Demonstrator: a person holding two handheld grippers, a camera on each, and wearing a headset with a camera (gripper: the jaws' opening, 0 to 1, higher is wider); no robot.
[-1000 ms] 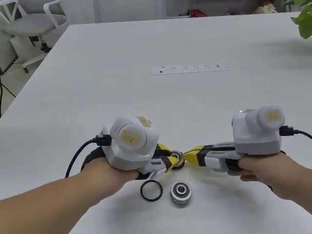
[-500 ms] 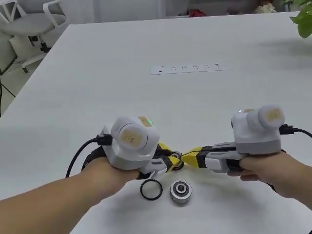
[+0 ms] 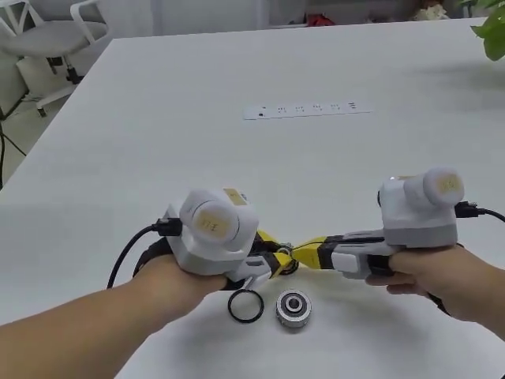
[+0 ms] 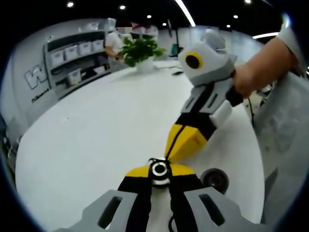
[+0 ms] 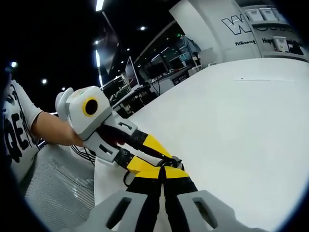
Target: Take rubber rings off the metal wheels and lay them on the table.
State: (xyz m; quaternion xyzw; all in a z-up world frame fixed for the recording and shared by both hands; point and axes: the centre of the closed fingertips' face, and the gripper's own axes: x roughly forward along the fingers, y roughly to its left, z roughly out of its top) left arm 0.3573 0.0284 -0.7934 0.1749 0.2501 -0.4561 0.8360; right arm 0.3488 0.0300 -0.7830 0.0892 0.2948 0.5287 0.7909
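Wheel (image 4: 160, 170) pinched by left gripper (image 4: 160, 172) and right gripper (image 5: 166, 168)

We see a white power strip (image 3: 306, 110) lying flat well ahead of us, a white office chair (image 3: 55, 35) at far left and a leafy green plant (image 3: 491, 28) at far right. In the left gripper view, shelves (image 4: 72, 60) beside the plant hold pale bins (image 4: 84, 48).

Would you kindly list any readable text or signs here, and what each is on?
"W", large outlined letter on the grey back wall; the small line beneath is too blurred.
Black print on the person's white shirt: unreadable.
Marks on the white power strip: too small.
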